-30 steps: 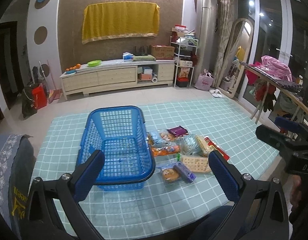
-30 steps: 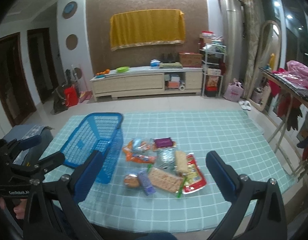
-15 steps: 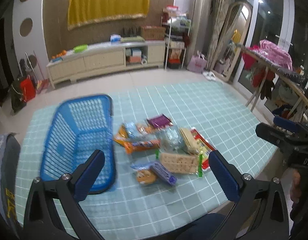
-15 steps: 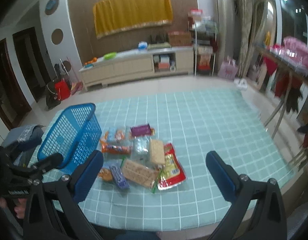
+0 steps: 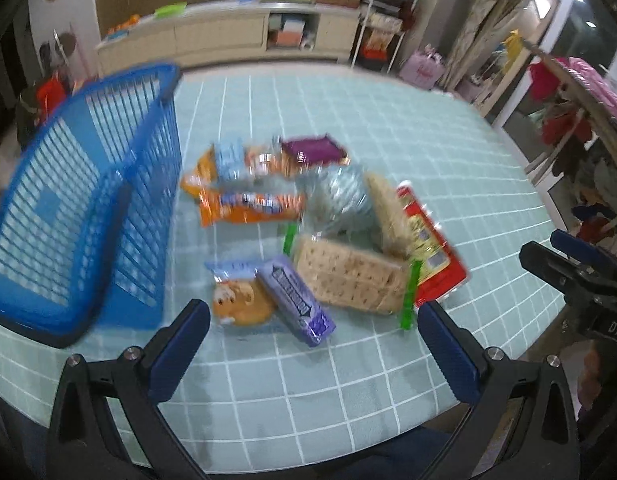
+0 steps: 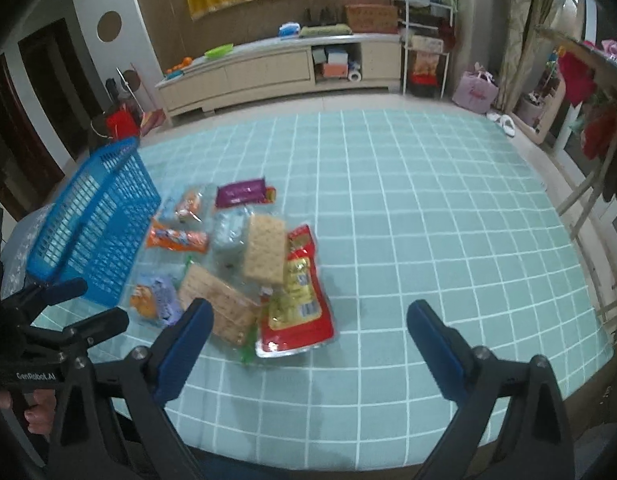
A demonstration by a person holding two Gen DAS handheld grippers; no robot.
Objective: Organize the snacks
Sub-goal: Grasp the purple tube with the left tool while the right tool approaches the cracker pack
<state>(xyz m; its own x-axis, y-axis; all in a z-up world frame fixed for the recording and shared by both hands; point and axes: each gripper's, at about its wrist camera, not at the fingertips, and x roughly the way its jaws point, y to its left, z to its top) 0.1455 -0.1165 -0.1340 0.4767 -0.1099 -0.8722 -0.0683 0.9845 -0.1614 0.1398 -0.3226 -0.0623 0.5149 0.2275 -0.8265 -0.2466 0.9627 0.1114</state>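
Note:
A pile of snack packs lies on the teal checked tablecloth (image 5: pixel 388 120): a purple bar (image 5: pixel 295 306), a round biscuit pack (image 5: pixel 236 304), a cracker pack (image 5: pixel 350 276), a red pouch (image 5: pixel 432 248), an orange pack (image 5: pixel 248 204) and a purple wrapper (image 5: pixel 310 150). An empty blue basket (image 5: pixel 80 208) stands left of them. My left gripper (image 5: pixel 314 352) is open and empty, just short of the purple bar. My right gripper (image 6: pixel 306 344) is open and empty, near the red pouch (image 6: pixel 296 304) and the cracker pack (image 6: pixel 218 304). The basket (image 6: pixel 96 220) also shows there.
The table's near edge runs just under both grippers. Right of the snacks is bare tablecloth (image 6: pixel 448 220). A low cabinet (image 6: pixel 276 68) lines the far wall. A clothes rack (image 5: pixel 580 112) stands off the table's right side.
Both grippers have moved forward and down toward the snack pile. The left one has swung right, from over the basket to in front of the snacks. Both stay open.

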